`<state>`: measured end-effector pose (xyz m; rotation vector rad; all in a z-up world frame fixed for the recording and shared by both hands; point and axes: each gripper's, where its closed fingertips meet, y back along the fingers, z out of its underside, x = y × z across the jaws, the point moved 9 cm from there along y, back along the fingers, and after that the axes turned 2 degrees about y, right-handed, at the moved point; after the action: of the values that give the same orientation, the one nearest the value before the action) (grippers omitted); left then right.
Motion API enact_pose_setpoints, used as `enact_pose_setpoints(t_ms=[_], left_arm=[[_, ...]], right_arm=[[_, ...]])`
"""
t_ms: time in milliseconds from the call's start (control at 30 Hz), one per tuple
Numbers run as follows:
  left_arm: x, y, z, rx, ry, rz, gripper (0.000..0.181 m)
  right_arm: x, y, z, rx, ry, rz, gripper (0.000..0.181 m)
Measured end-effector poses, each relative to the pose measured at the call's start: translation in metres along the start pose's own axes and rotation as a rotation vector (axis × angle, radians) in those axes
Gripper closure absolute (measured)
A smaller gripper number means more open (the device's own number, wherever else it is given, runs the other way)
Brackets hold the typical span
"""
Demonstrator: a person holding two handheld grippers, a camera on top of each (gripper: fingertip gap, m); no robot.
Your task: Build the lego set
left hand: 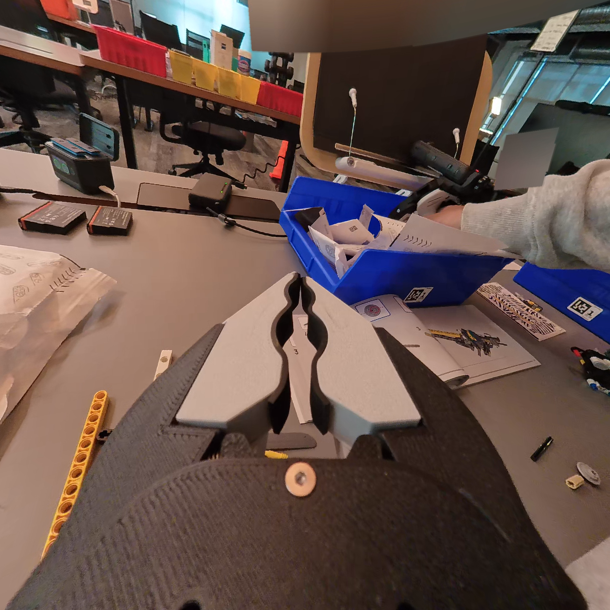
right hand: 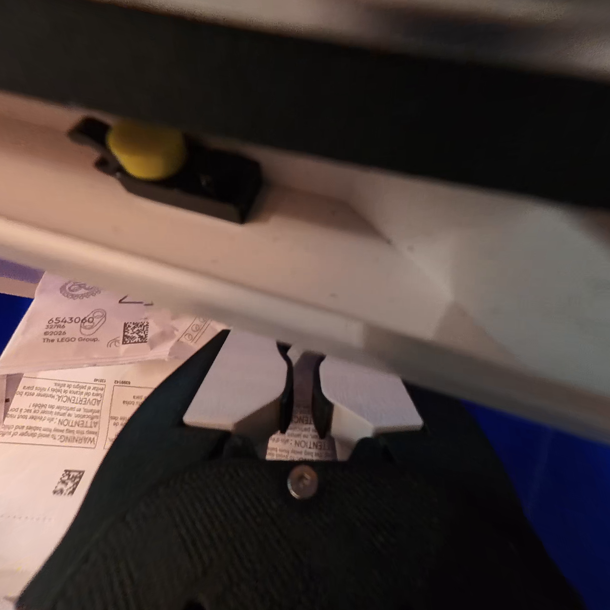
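The right gripper [right hand: 301, 355] sits low inside the blue bin [left hand: 396, 274], its fingers nearly together with only a thin slot between them; the tips run under a pale blurred edge, most likely a paper bag, and whether they pinch it I cannot tell. From the left wrist view a large paper bag [left hand: 439, 239] slants out over the bin's right rim just in front of the sleeve [left hand: 544, 218] of the arm holding that tool, which suggests the bag is what it is after. The left gripper [left hand: 301, 284] hovers over the middle of the bench, its fingers closed to a hairline at the tips and holding nothing. The relation that matters — the loose parts lie on the bench, not in the bin. A long yellow beam [left hand: 81, 462] lies at the near left, its long axis running from the near edge away toward the far edge, just beside the left gripper's body and slightly behind its tips. A short black pin [left hand: 541, 448], a grey disc [left hand: 588, 473] and a small tan piece [left hand: 575, 482] lie near the right edge, and a partly built model [left hand: 594, 369] sits at the right edge itself. The open instruction booklet [left hand: 462, 343] lies ahead of the left gripper, touching the bin's front wall. So the left tool is much the nearer to the beam, and would likely need to draw back and turn left — gripping across the beam's narrow width.
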<state>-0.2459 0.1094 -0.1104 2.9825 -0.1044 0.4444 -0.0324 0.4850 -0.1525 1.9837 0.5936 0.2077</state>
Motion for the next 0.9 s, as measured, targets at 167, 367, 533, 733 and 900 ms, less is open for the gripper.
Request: enact_pose_setpoints(t_ms=[167, 367, 533, 733, 900], left_arm=[[0.000, 0.000, 0.000, 0.002, 0.003, 0.000, 0.181], [0.003, -0.001, 0.000, -0.002, -0.005, 0.010, 0.181], [0.004, 0.000, 0.000, 0.002, -0.006, 0.015, 0.181], [0.005, 0.001, 0.001, 0.001, 0.007, 0.026, 0.181], [0.007, 0.001, 0.002, -0.007, -0.017, 0.024, 0.181]], right_arm=[[-0.001, 0.023, -0.006, 0.016, 0.058, 0.000, 0.181], [-0.011, 0.074, -0.013, 0.073, 0.139, -0.081, 0.181], [-0.020, 0.114, -0.016, 0.165, 0.195, -0.173, 0.181], [-0.032, 0.112, -0.005, 0.093, 0.474, -0.128, 0.177], [-0.038, 0.072, -0.006, -0.004, 0.793, -0.065, 0.145]])
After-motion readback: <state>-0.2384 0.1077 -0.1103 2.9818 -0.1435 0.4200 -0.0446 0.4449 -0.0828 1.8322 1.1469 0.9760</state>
